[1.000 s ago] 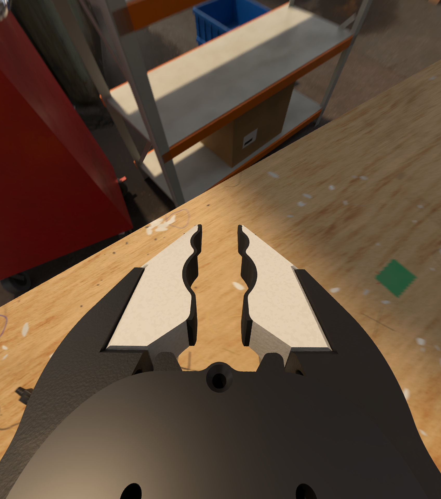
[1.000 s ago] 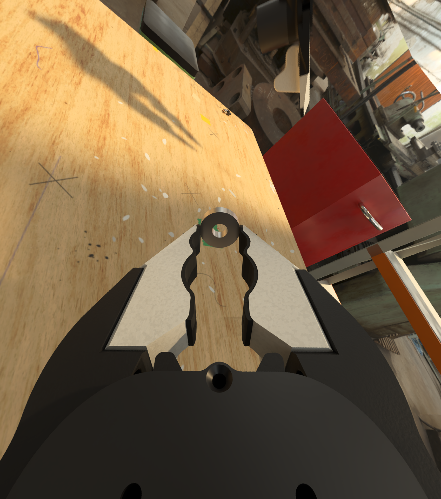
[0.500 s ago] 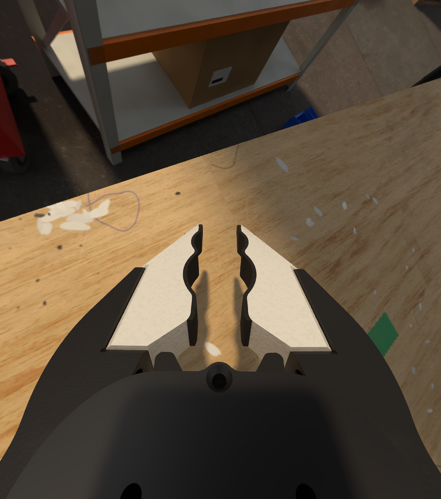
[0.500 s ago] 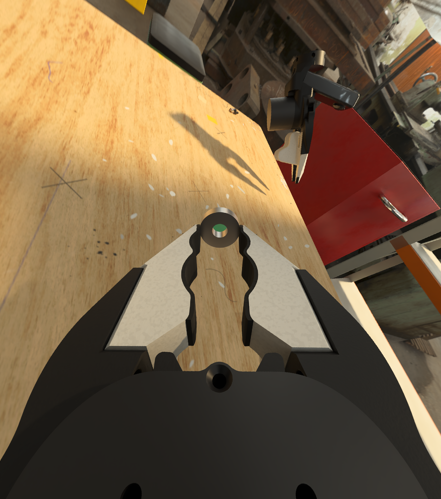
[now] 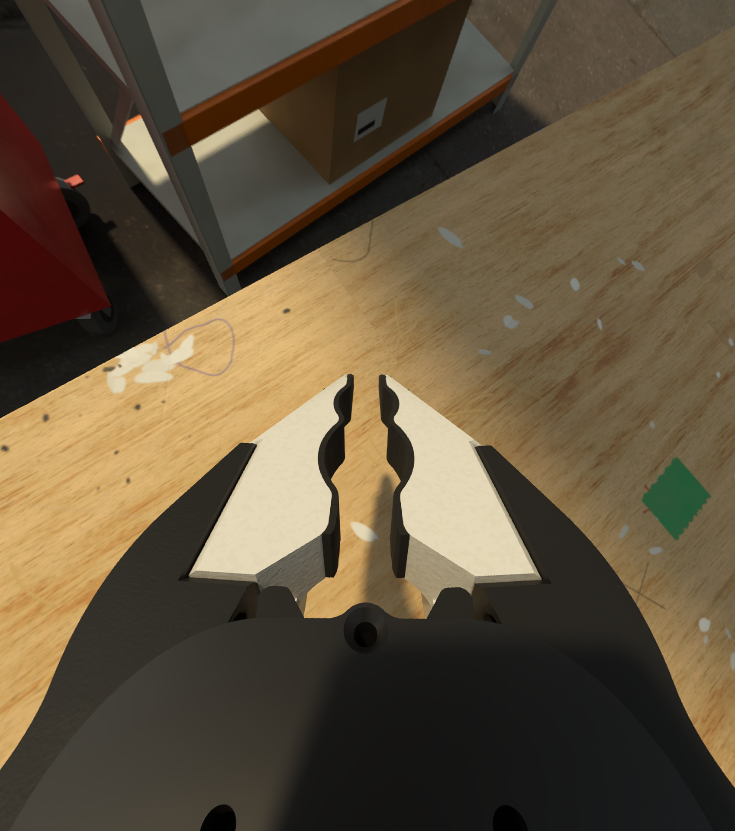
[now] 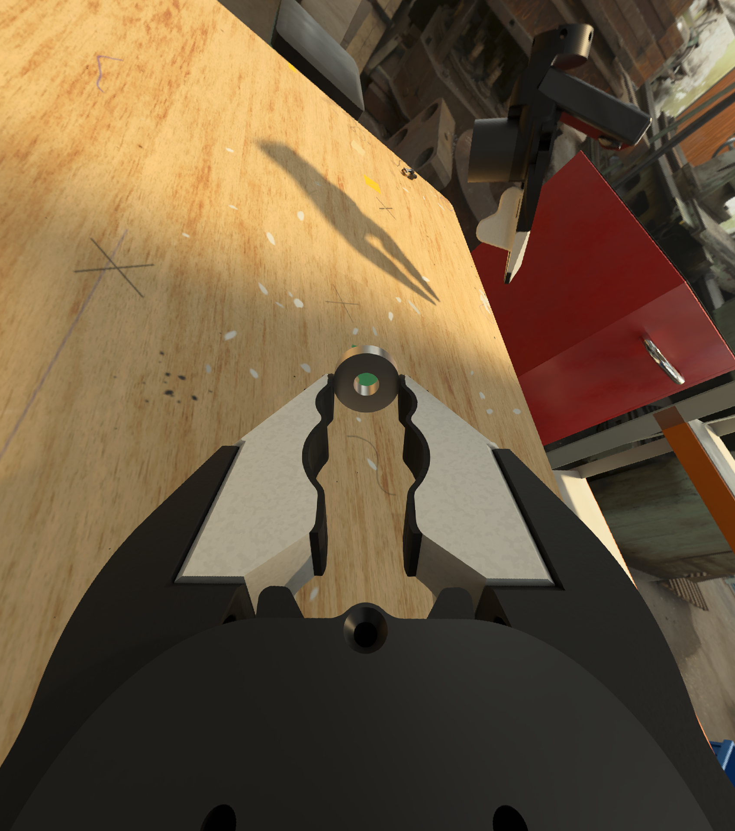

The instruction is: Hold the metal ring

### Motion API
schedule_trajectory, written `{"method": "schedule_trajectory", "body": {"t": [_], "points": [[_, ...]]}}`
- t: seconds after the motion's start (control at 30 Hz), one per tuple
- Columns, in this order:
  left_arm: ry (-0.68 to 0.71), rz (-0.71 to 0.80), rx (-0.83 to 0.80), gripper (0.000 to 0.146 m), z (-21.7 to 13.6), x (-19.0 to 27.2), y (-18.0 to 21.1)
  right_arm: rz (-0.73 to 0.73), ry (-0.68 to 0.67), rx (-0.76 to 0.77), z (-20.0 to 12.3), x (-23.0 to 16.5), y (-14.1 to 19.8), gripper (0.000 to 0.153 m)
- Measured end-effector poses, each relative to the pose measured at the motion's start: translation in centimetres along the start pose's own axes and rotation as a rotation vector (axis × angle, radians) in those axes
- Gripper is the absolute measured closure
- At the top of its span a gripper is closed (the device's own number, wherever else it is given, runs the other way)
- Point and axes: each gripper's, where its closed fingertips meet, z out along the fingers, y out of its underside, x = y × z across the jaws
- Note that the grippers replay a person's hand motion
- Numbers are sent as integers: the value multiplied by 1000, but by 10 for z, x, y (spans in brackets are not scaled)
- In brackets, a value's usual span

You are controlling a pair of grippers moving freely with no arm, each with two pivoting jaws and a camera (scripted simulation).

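My right gripper (image 6: 365, 382) is shut on the metal ring (image 6: 365, 405), a small steel washer pinched at its sides between the two fingertips. The ring is held upright above the wooden table (image 6: 177, 180). A green patch shows through its hole. My left gripper (image 5: 365, 382) is empty, with its jaws a narrow gap apart, above the table near its far edge. It also shows in the right wrist view (image 6: 514, 252), hanging off to the upper right with its fingers pointing down. The ring is not in the left wrist view.
A green square patch (image 5: 676, 497) lies on the table to the right of my left gripper. A red cabinet (image 6: 604, 323) and a metal shelf rack (image 5: 266, 157) holding a cardboard box (image 5: 356, 112) stand beyond the table edge.
My left gripper's jaws have narrowed, and it has swung over the table near the edge. In the right wrist view it has come closer. The right gripper still holds the ring.
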Motion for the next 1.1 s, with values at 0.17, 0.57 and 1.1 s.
{"method": "schedule_trajectory", "body": {"t": [0.17,0.57,1.1], "points": [[-14,-55,-41,122,1,-10,10,7,2,-4,1,0,-1,125],[287,-318,-208,129,35,21,43,26,4,-8,1,0,0,125],[462,219,-315,137,-83,177,72,-52,71,87,-7,7,-19,125]]}}
